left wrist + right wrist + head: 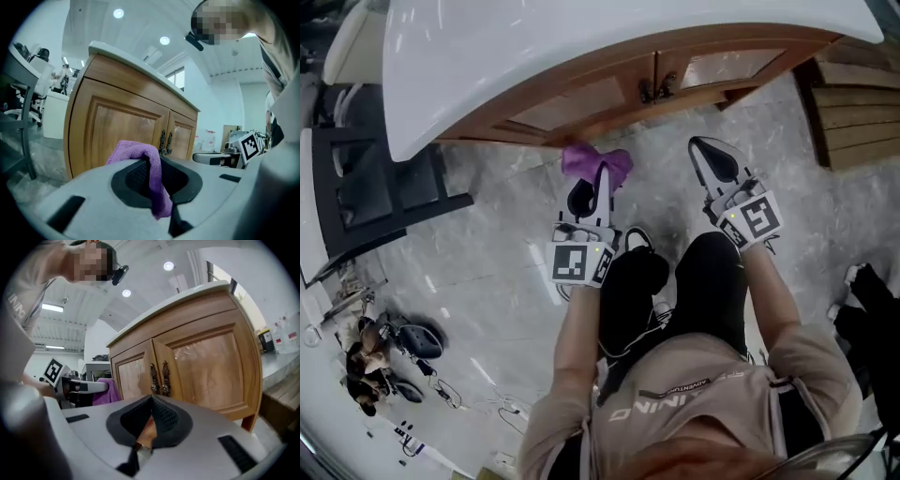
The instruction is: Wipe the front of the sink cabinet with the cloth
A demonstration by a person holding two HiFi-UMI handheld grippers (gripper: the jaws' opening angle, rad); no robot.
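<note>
Your left tongs tight on the purple cloth near the cabinet, right tongs closed and empty.

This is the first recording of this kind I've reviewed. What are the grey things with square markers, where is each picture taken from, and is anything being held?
There is no robot here. A person holds a hand-held claw in each hand. The head view comes from a camera on the person's head and looks down at both claws and the floor. The other two pictures come from cameras riding on the claws, each looking along its own jaws. The marker cubes are part of the claws.

Ahead is a wooden sink cabinet under a white top. The left claw is shut on a purple cloth, aimed at the cabinet front and seemingly not touching it yet. The right claw is shut with nothing in it.
</note>
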